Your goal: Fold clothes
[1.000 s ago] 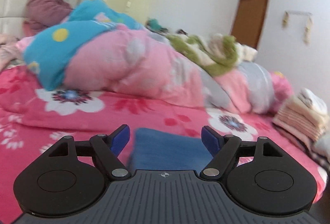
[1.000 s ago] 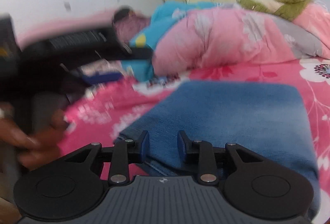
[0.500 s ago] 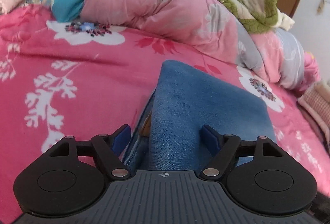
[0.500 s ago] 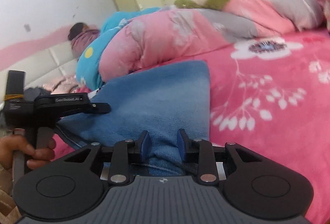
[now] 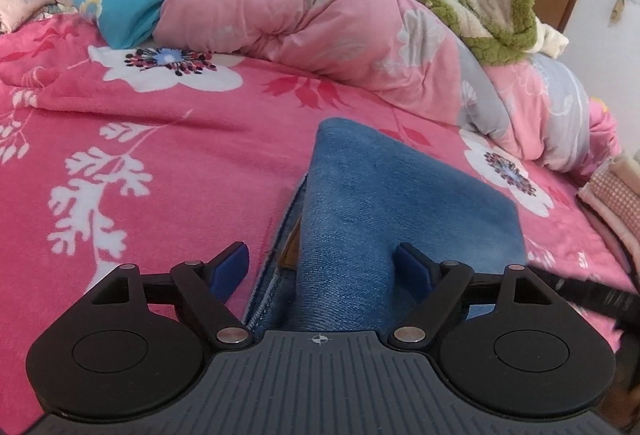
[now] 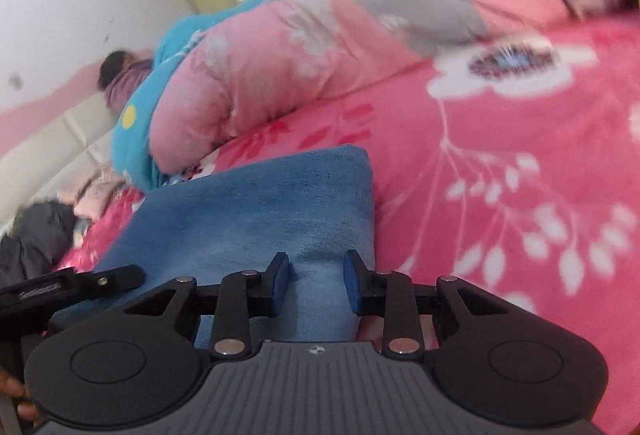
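In the left wrist view we see our left gripper (image 5: pixel 322 267) with fingers spread wide around the folded jeans (image 5: pixel 400 203) on the pink bedspread (image 5: pixel 160 155). Only the right wrist view shows our right gripper (image 6: pixel 316 285), half open over the denim, and a person (image 6: pixel 120 75) far left.
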